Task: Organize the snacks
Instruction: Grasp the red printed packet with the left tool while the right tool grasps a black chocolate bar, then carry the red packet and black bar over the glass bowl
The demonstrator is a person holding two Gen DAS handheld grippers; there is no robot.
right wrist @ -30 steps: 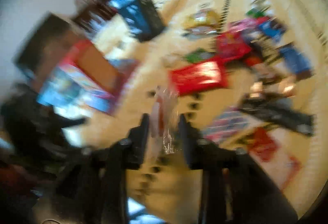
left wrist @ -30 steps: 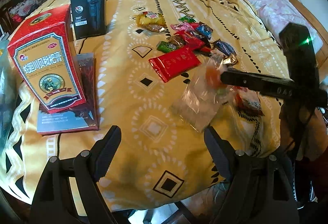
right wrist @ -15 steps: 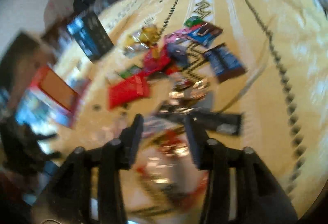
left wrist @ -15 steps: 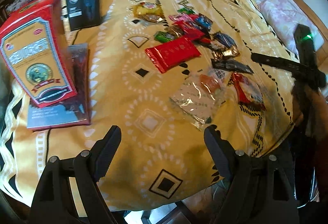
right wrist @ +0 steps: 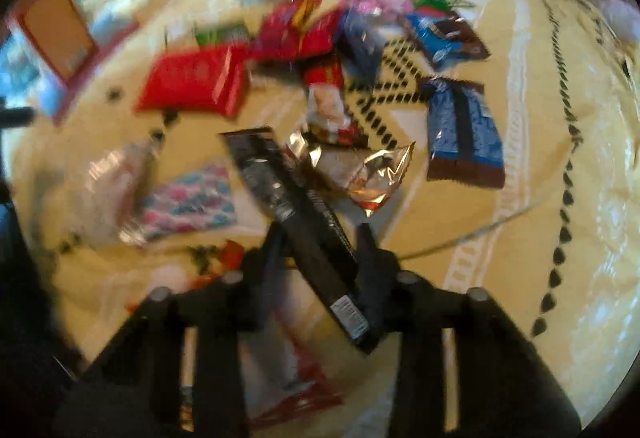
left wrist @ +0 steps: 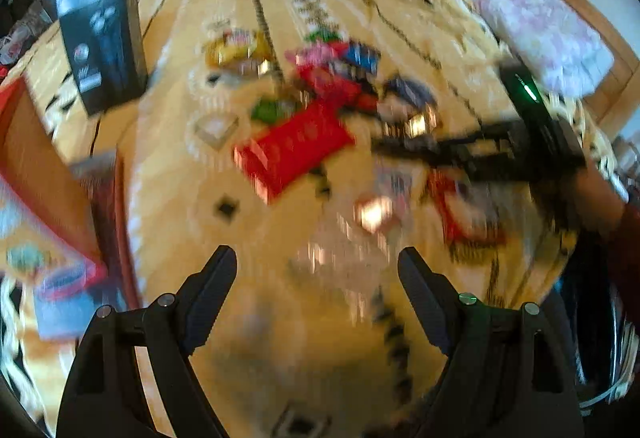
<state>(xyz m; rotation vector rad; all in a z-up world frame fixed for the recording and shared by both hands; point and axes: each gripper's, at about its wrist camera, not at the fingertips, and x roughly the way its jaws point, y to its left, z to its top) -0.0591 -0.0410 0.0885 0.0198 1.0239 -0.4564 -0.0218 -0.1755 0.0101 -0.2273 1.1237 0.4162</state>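
While both views blur, right gripper [right wrist: 322,244] just closing, jaws narrow and clamped on black bar wrapper [right wrist: 292,213] lying slantwise on yellow cloth [right wrist: 500,230], near foil pack [right wrist: 360,169] and blue pack [right wrist: 460,129]. Left gripper [left wrist: 318,272] gaping wide, nothing between jaws, above clear bag [left wrist: 344,258]. Red pack [left wrist: 292,147] mid-cloth beside snack pile

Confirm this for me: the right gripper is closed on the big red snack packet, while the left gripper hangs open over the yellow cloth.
Not the red packet. The right wrist view shows the right gripper closed on a long black snack packet; the red packet lies untouched farther off. The left gripper does hang open over the yellow cloth.
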